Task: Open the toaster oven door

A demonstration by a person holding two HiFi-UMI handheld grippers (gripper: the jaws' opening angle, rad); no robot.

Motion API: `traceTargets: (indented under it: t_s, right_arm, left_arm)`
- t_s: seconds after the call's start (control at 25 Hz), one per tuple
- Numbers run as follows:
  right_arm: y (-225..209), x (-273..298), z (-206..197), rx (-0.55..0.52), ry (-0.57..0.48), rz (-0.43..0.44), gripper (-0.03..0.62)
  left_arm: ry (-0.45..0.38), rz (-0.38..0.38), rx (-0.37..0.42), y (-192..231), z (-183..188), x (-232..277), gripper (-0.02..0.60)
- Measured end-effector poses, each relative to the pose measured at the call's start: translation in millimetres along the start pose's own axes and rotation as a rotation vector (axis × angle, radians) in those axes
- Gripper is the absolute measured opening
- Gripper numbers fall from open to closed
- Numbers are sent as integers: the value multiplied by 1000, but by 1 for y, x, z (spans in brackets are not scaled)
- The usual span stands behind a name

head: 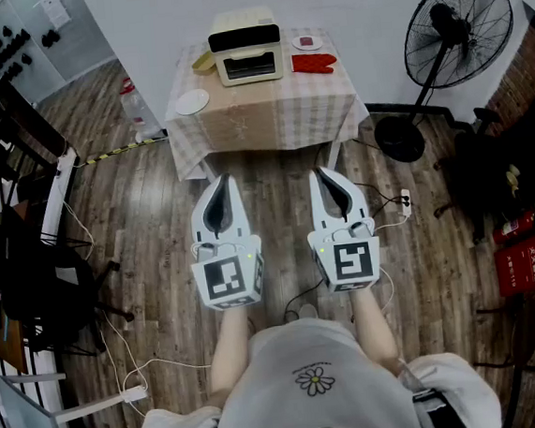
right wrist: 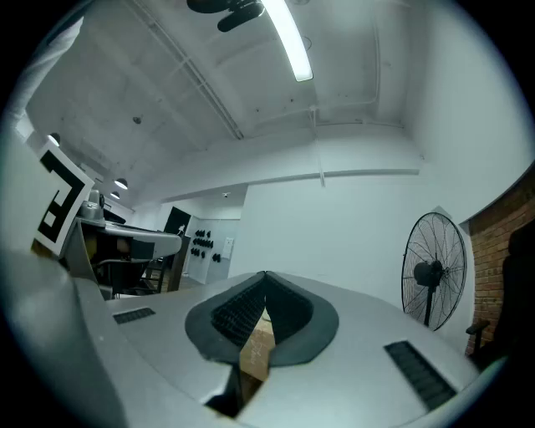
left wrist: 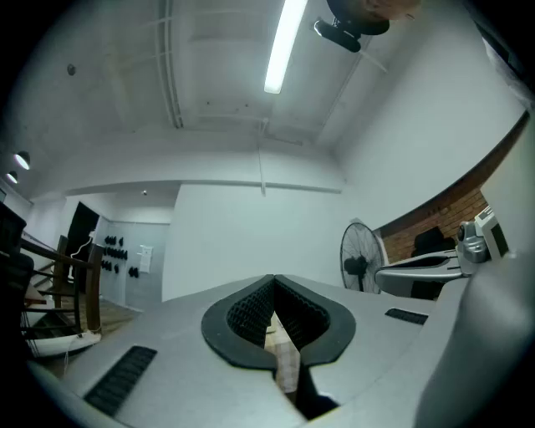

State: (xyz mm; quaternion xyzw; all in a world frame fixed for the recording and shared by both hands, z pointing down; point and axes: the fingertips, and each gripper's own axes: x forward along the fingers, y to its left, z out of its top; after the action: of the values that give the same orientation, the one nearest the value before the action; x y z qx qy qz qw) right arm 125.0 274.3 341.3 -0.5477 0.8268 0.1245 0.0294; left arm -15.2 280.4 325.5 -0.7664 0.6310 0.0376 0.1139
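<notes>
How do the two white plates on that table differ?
The left plate looks bigger than the right plate. The left plate is bare; the right plate holds something reddish. The left plate lies nearer us, left of the toaster oven; the right plate sits further back, behind the red oven mitt. Both are white and lie flat.

The left hand-held gripper (left wrist: pixel 273 282) is seen angled up toward the room, its jaws closed tip to tip with nothing held between them. A sliver of checked cloth (left wrist: pixel 286 361) is glimpsed through the gap below the pads. A pedestal fan (left wrist: pixel 358 257) is framed against the white wall (left wrist: pixel 251 242), and a lit ceiling tube (left wrist: pixel 284 46) is caught overhead.
</notes>
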Motion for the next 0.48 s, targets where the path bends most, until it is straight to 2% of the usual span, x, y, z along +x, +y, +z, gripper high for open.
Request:
traceTargets:
  t_s: [0.12,0.48]
  right_arm:
    - [0,3,0,-31,-20,9,11]
    - [-13,8,-16,-1,41,3,11]
  left_arm:
    - [2,-3,1,-2,-2,4,17]
    - [18,-9,-1,-11,-10,18,17]
